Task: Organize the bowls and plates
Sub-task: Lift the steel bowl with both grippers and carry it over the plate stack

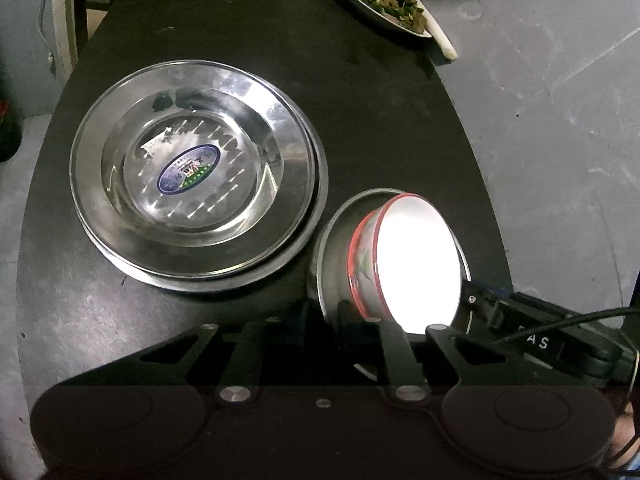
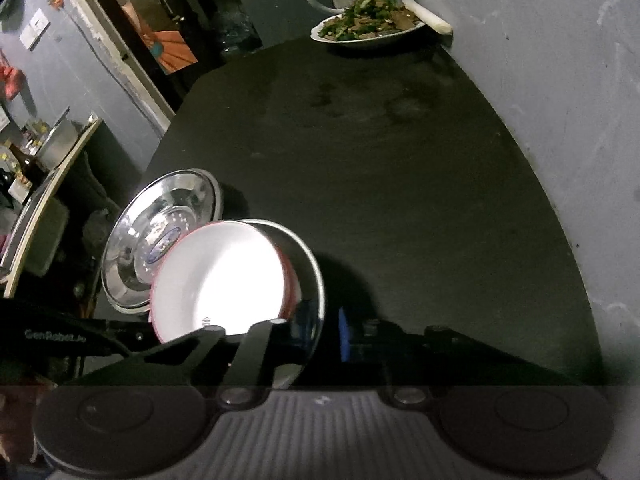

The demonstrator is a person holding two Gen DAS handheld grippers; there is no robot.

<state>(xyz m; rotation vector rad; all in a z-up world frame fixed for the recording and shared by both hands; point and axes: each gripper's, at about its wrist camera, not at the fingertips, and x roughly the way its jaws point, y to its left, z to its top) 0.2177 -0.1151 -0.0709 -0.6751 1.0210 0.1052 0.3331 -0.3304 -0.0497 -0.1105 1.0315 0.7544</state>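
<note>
The steel plates (image 1: 196, 176) sit stacked near the table's (image 1: 360, 120) left edge, while the left gripper (image 1: 362, 320) and right gripper (image 2: 280, 320) both clamp the white bowl (image 1: 416, 268) in the steel bowl (image 1: 332, 264), apparently being nested.

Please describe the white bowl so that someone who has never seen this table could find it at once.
On the dark table, look at the near edge, just right of the stacked steel plates. There a smaller steel bowl holds the white bowl, tilted inside it. It is the only white-lined dish with a red rim; its neighbours are bare metal.
</note>
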